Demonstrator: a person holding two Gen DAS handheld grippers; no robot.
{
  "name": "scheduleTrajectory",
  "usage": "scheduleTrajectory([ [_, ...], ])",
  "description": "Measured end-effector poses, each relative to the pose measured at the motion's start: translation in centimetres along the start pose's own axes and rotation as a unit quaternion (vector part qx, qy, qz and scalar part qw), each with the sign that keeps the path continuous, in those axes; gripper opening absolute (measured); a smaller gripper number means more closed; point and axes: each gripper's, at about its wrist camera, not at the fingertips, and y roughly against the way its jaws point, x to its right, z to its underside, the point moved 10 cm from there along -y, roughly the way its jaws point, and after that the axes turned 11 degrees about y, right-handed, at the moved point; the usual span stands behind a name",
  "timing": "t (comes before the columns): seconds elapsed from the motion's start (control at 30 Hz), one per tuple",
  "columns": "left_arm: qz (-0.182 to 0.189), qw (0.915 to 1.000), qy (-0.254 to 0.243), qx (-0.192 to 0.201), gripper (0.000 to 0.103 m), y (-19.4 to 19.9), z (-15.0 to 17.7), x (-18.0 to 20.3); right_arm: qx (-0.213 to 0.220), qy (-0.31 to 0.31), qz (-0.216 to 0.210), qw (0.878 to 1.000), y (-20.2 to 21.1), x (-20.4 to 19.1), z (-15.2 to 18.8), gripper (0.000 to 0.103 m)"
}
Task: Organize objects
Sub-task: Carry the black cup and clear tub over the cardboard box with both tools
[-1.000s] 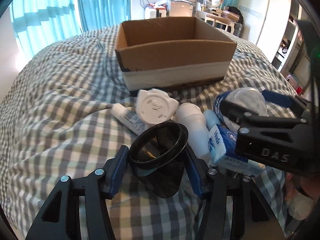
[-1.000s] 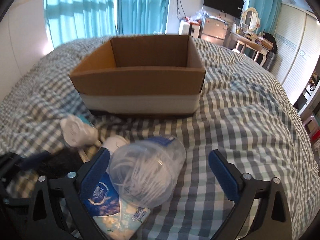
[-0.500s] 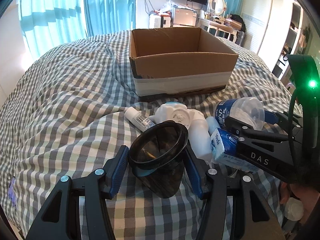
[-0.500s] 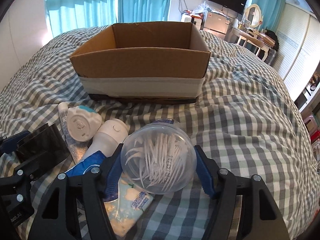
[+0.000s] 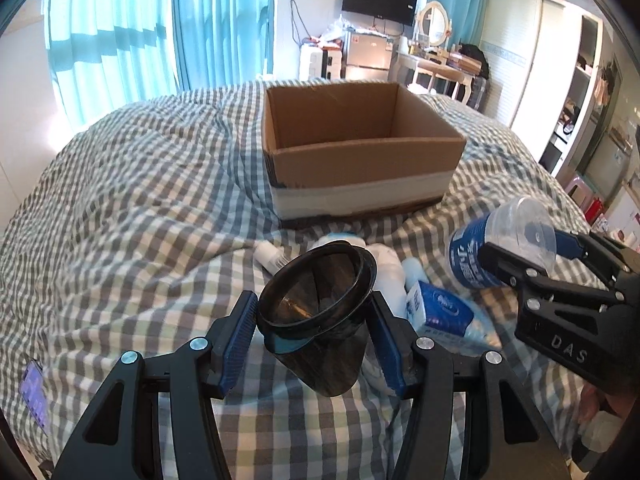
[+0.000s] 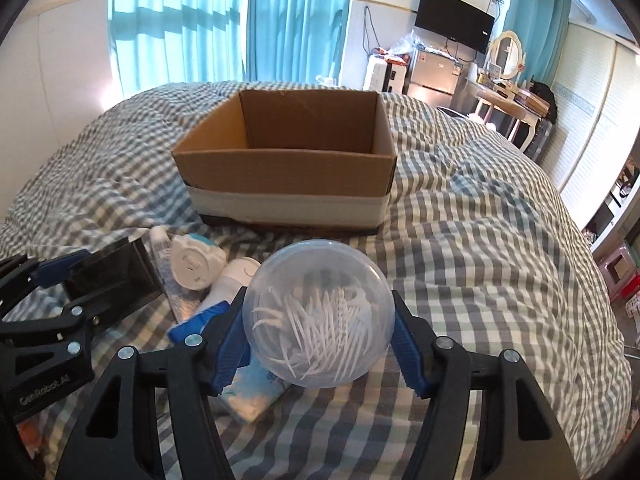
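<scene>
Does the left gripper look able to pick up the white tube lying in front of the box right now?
Probably not yet. The left gripper is shut on the dark cup, so its jaws are taken. The white tube itself lies uncovered on the bed, short of the box.

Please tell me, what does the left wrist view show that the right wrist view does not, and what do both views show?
Only the left wrist view: the open mouth of the dark cup in the left claw, and the jar's blue label.

Only the right wrist view: the white picks inside the clear jar held by the right claw, and the round white dispenser.

Both: the cardboard box, the checked bedcover, the blue tissue pack.
</scene>
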Motion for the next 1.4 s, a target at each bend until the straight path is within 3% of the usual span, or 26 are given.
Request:
scheduleTrajectory([
  [0.43, 0.006, 0.9994, 0.017, 0.030, 0.057, 0.8, -5.0, -0.3, 0.057, 0.030, -0.011, 0.998, 3.5, -0.5, -4.3, 0.064],
  [0.8, 0.009, 0.9976, 0.022, 0.065, 0.057, 1.3, -12.9, -0.5, 0.095, 0.044, -0.011, 0.994, 4.6, 1.9, -11.8, 0.064],
  [1.2, 0.006, 0.9977, 0.017, 0.065, 0.057, -2.6, -20.6, -0.3, 0.108, 0.050, -0.010, 0.993, 1.5, 4.8, -20.7, 0.064],
  [1.4, 0.005, 0.9982, -0.004, 0.059, 0.057, -5.4, -22.4, 1.1, 0.110, 0.044, -0.017, 0.993, -1.5, 6.2, -23.8, 0.064],
])
